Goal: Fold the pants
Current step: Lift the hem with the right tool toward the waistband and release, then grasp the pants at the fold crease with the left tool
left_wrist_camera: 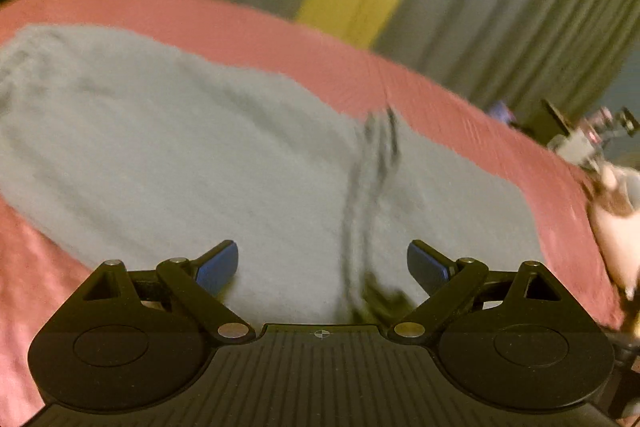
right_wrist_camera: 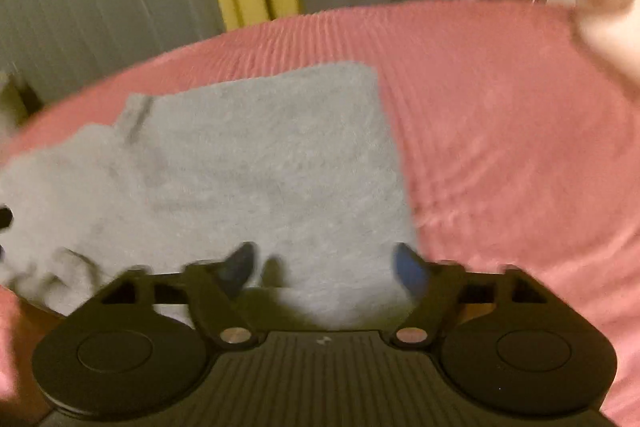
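Pants (left_wrist_camera: pixel 200 147), grey and without legible labels, lie on the pink bedcover (left_wrist_camera: pixel 460 107); both grippers' fingers (left_wrist_camera: pixel 218 267) spread wide, empty.

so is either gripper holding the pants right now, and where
Nothing is held. The left gripper and right gripper are both open above the grey pants, which lie on the pink bedcover.

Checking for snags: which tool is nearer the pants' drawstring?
Left. The drawstring runs between the left tool's open fingers; it lies off to the right tool's left side.

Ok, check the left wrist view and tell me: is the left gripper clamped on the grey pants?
No, the left gripper stands wide open, its blue pads apart above the grey pants.
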`<act>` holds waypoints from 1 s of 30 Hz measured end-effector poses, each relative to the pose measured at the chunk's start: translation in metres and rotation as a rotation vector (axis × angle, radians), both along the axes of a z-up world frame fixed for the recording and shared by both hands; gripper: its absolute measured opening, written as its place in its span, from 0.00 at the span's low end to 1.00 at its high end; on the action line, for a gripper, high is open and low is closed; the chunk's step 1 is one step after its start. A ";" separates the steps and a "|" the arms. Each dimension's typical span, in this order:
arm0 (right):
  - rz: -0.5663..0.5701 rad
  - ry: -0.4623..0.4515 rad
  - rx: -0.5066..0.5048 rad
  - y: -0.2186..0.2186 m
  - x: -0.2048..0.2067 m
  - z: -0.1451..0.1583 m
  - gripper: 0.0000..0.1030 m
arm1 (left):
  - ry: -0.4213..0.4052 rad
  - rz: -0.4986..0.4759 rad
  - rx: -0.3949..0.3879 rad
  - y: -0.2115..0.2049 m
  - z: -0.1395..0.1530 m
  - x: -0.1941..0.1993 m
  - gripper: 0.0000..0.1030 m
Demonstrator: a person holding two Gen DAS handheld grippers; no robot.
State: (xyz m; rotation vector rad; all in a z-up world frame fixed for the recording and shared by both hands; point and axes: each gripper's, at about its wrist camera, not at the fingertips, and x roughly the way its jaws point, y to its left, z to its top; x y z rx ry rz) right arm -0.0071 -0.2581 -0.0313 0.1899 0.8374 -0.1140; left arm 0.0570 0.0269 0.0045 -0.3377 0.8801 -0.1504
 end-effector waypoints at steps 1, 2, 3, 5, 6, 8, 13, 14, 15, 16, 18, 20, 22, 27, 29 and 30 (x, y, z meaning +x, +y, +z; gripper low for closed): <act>-0.006 -0.018 -0.027 -0.002 -0.004 0.003 0.96 | 0.036 -0.018 -0.002 -0.007 -0.005 0.007 0.93; -0.003 -0.031 -0.014 -0.009 -0.006 0.005 0.96 | 0.071 -0.032 -0.012 -0.011 -0.010 0.013 0.93; -0.002 -0.040 0.019 -0.016 -0.007 0.003 0.96 | 0.106 -0.047 -0.035 -0.014 -0.016 0.020 0.93; -0.021 -0.055 0.136 -0.036 -0.018 -0.004 0.96 | 0.189 -0.053 -0.090 -0.017 -0.028 0.034 0.93; -0.043 -0.051 0.174 -0.037 -0.016 -0.007 0.96 | 0.224 -0.051 -0.122 -0.017 -0.033 0.038 0.93; -0.120 -0.020 0.245 -0.046 -0.016 -0.017 0.96 | 0.239 -0.032 -0.168 -0.018 -0.040 0.042 0.93; -0.164 -0.068 0.270 -0.049 -0.006 -0.026 0.96 | 0.294 -0.093 -0.184 -0.035 -0.045 0.056 0.63; -0.160 -0.065 0.266 -0.047 -0.004 -0.027 0.96 | 0.309 -0.095 -0.143 -0.039 -0.046 0.057 0.47; -0.152 -0.059 0.263 -0.046 0.000 -0.029 0.96 | 0.313 -0.090 -0.097 -0.042 -0.046 0.057 0.37; -0.140 -0.049 0.254 -0.042 0.003 -0.030 0.96 | 0.310 -0.088 -0.081 -0.041 -0.045 0.058 0.22; -0.127 -0.036 0.224 -0.038 0.007 -0.030 0.96 | 0.305 -0.080 -0.141 -0.032 -0.045 0.056 0.19; -0.107 -0.032 0.196 -0.030 0.011 -0.030 0.96 | 0.282 -0.067 -0.164 -0.024 -0.040 0.050 0.17; -0.087 -0.045 0.174 -0.028 0.010 -0.028 0.96 | 0.214 -0.076 -0.138 -0.021 -0.026 0.039 0.17; -0.069 -0.045 0.138 -0.023 0.009 -0.028 0.96 | 0.138 -0.057 -0.019 -0.010 -0.015 0.020 0.17; -0.065 -0.026 0.135 -0.022 0.012 -0.030 0.96 | 0.163 -0.089 0.067 -0.012 -0.030 0.020 0.22; -0.062 -0.018 0.137 -0.021 0.013 -0.031 0.96 | 0.153 -0.110 0.088 -0.014 -0.033 0.018 0.24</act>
